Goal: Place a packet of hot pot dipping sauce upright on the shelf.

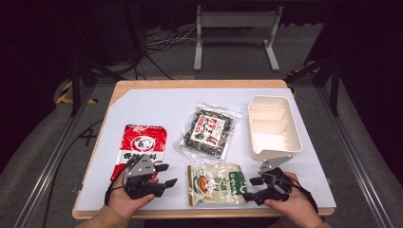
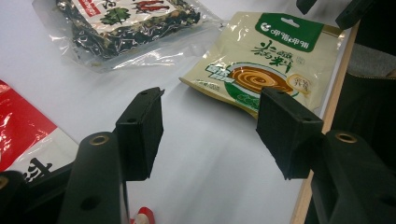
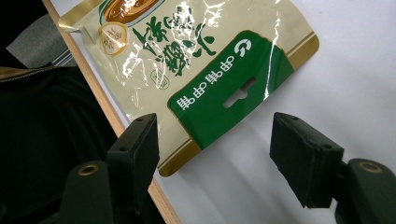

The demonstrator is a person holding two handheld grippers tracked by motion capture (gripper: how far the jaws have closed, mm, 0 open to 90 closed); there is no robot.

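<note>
Beige pouch [image 1: 216,183] between both tools, left tool [image 1: 167,175] and right tool [image 1: 252,188] released; seaweed bag [image 1: 207,132] behind

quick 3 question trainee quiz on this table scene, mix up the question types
1. True or false: the right tool grips the beige pouch.
2. Which packet lies nearest the white tray? A) red packet B) clear seaweed bag C) blue packet
3. Fill in: the left tool hovers by the lower corner of the ____ packet.

Key:
1. False; its jaws stand open, near the pouch's green end.
2. B
3. red
</note>
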